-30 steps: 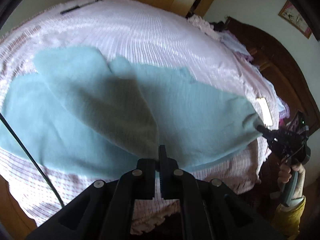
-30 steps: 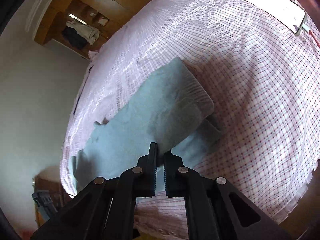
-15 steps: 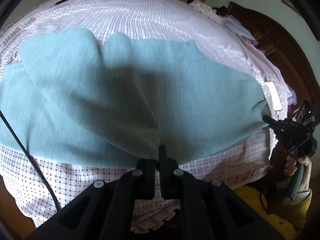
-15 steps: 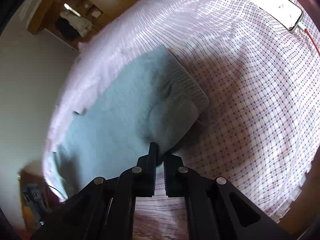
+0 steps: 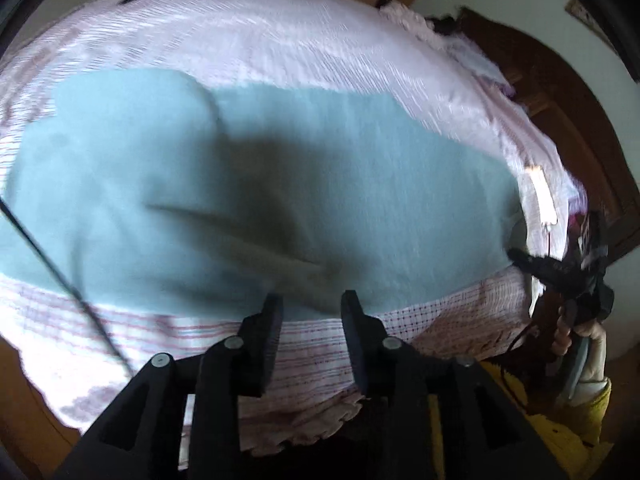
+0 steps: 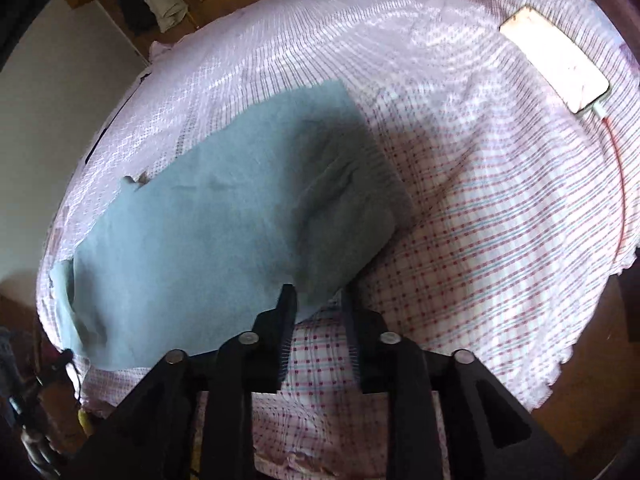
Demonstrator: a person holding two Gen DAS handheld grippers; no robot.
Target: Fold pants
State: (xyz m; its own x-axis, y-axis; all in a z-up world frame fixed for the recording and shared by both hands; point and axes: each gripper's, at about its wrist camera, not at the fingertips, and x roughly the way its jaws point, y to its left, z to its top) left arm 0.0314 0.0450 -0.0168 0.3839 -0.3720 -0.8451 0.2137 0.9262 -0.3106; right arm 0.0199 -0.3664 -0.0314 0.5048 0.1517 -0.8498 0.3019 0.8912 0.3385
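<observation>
The light blue pants [image 5: 248,184] lie flat on the bed with the pink checked sheet [image 5: 304,28]. They stretch across the near half of the sheet, and their bottom edge runs close to the sheet's frilly edge.

The left gripper [image 5: 311,305] hangs just above that bottom edge. Its jaws have just been opening, and now they stand apart. No cloth sits between them. The pants' edge lies just past the fingertips.

The right gripper [image 6: 316,298] is at the waist end of the pants, which looks thick and a bit bunched up. Its jaws have just been opening too. They stand a little apart, and a corner of blue cloth pokes down between the tips, but the fingers do not squeeze it.

A white phone [image 6: 554,58] lies on the sheet, well away from the pants, with a red cable [image 6: 621,184] curving from it.
</observation>
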